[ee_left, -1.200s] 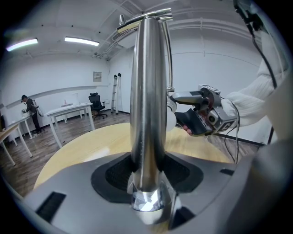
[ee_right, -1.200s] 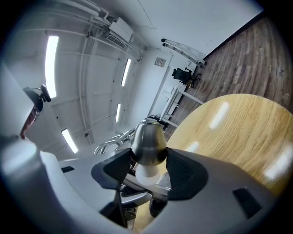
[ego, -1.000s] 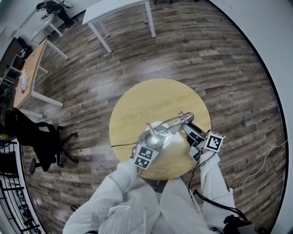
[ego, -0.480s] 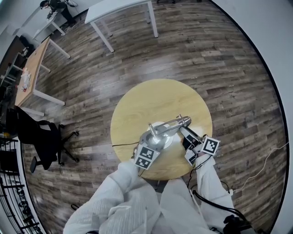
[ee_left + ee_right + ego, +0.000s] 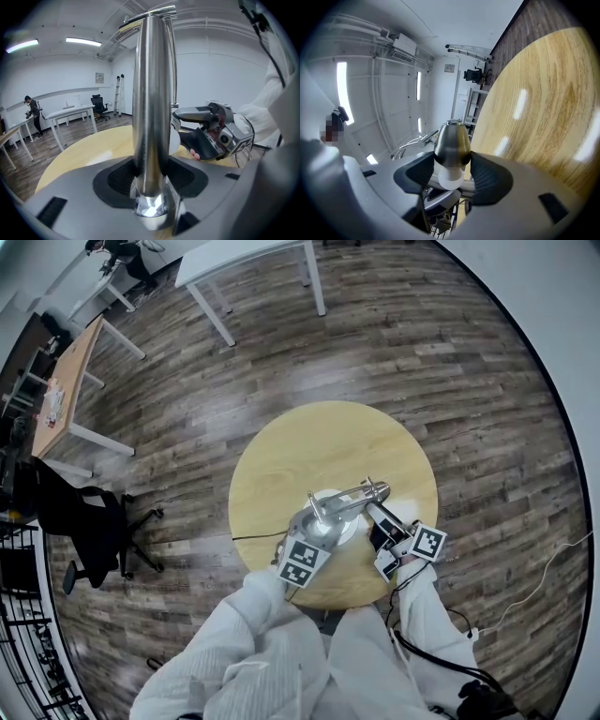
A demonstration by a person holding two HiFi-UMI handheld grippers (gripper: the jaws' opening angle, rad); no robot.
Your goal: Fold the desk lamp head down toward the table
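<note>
As the left hand-held gripper (image 5: 150,180) clamps the lamp post (image 5: 150,93), the right hand-held gripper (image 5: 450,176) grips the lamp head (image 5: 451,143).

Black office chair (image 5: 80,519), white desk (image 5: 246,257), wooden side table (image 5: 64,381) on plank floor (image 5: 450,343).

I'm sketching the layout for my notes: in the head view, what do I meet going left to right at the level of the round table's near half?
Black office chair → left gripper → desk lamp → right gripper.

Right tongs (image 5: 379,512) drew lamp head (image 5: 376,491) lower, nearer.
</note>
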